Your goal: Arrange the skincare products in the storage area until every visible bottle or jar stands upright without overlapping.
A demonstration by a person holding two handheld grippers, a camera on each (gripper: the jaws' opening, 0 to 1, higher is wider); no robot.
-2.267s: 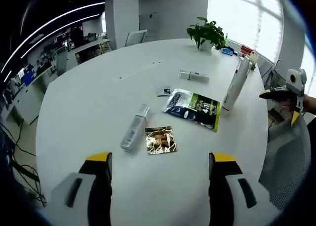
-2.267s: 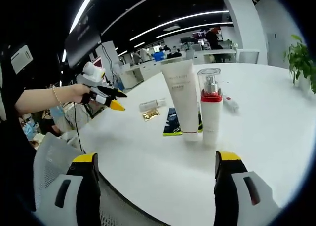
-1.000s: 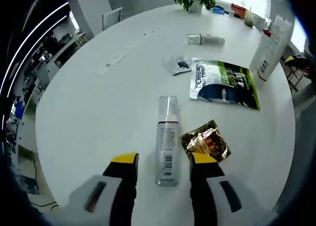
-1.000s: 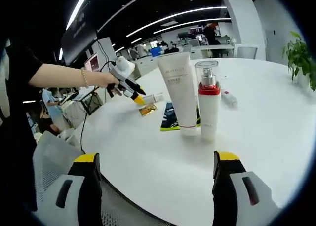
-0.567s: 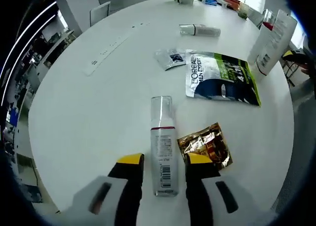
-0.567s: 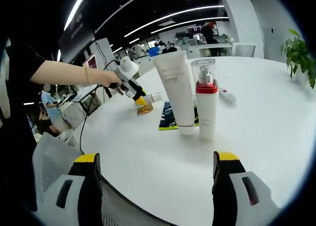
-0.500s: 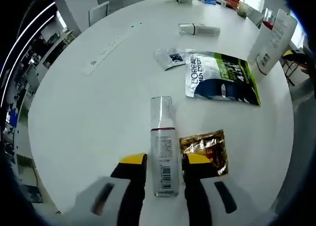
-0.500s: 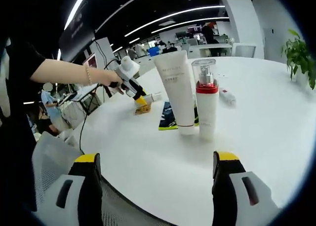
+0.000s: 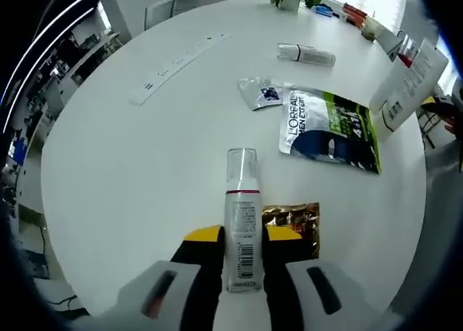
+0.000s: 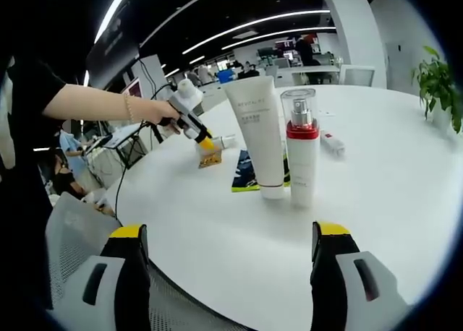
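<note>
Jaws of the left gripper [image 9: 241,238] are clamping the lying bottle [image 9: 241,230] near the table's [image 9: 130,172] near edge, risking a slip when tipped upright, while the right gripper [image 10: 226,238] is gaping empty.

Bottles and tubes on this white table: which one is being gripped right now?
The silver pump bottle lying flat beside the gold sachet; the left gripper has closed on its body. The other containers are untouched.
</note>
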